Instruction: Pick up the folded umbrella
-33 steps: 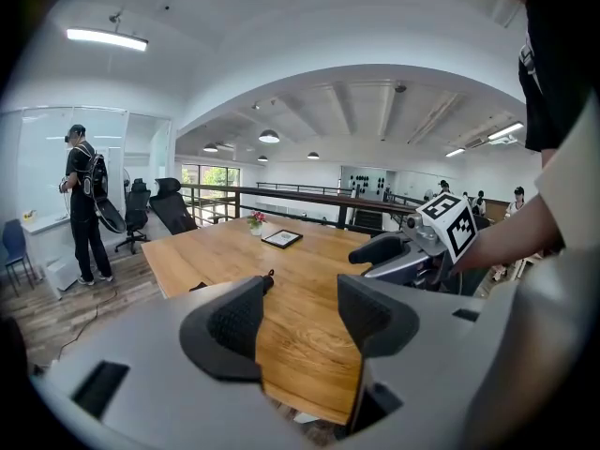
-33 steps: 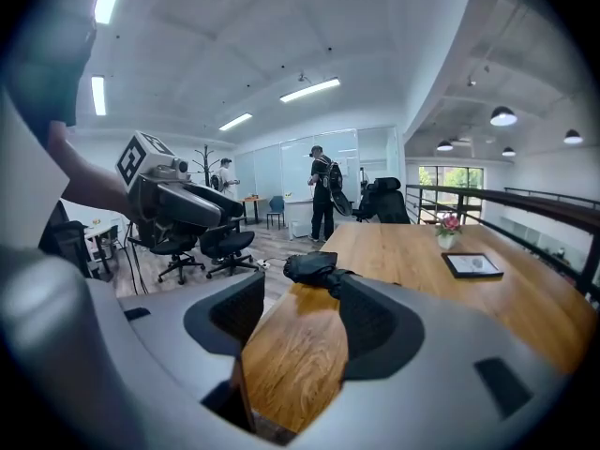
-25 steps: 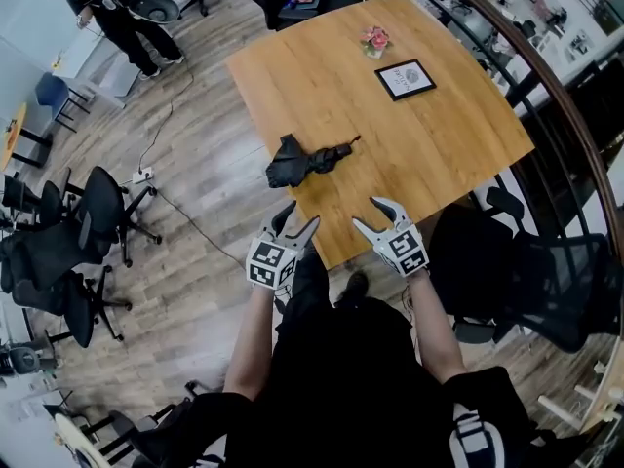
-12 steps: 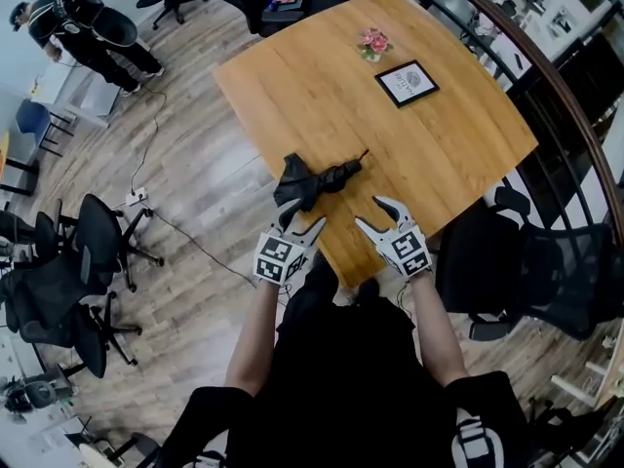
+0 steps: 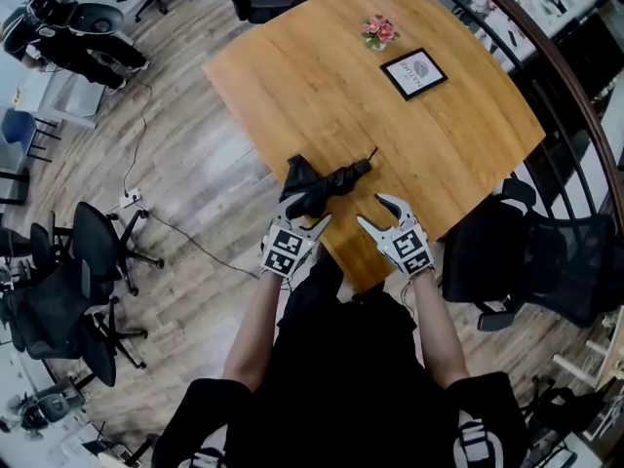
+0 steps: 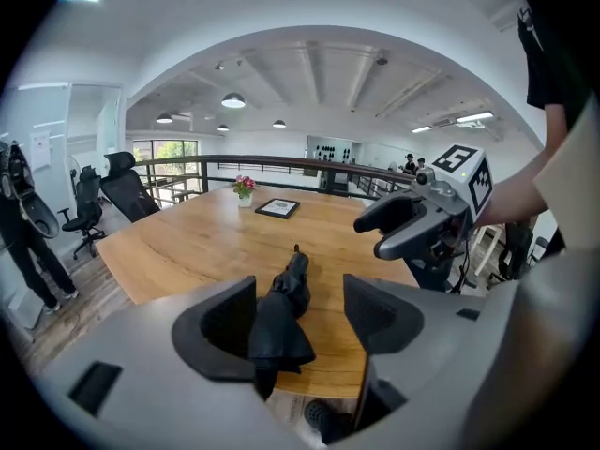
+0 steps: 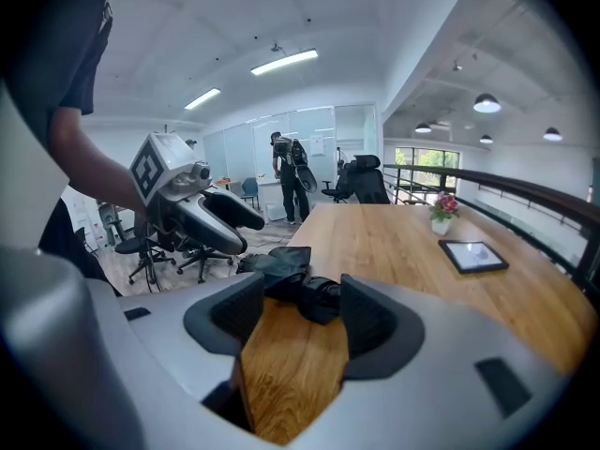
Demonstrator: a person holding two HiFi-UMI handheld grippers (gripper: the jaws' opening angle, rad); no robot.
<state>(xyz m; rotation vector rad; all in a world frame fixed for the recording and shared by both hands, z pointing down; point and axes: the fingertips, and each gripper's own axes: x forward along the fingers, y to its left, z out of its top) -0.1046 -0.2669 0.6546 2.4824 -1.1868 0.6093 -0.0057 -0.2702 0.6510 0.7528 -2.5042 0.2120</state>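
Umbrella (image 5: 327,178): black, crumpled, by wooden desk's (image 5: 439,135) left edge.
Left tongs (image 5: 305,214): just opened wider, umbrella end between, unpinched.
Right tongs (image 5: 373,211): apart, empty.

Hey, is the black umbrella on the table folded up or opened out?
Folded. The umbrella lies as a narrow black bundle on the wooden table, loose fabric bunched at one end.

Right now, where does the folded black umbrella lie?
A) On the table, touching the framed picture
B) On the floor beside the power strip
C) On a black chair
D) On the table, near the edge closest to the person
D: the umbrella lies on the wooden table close to its near edge, well apart from the framed picture.
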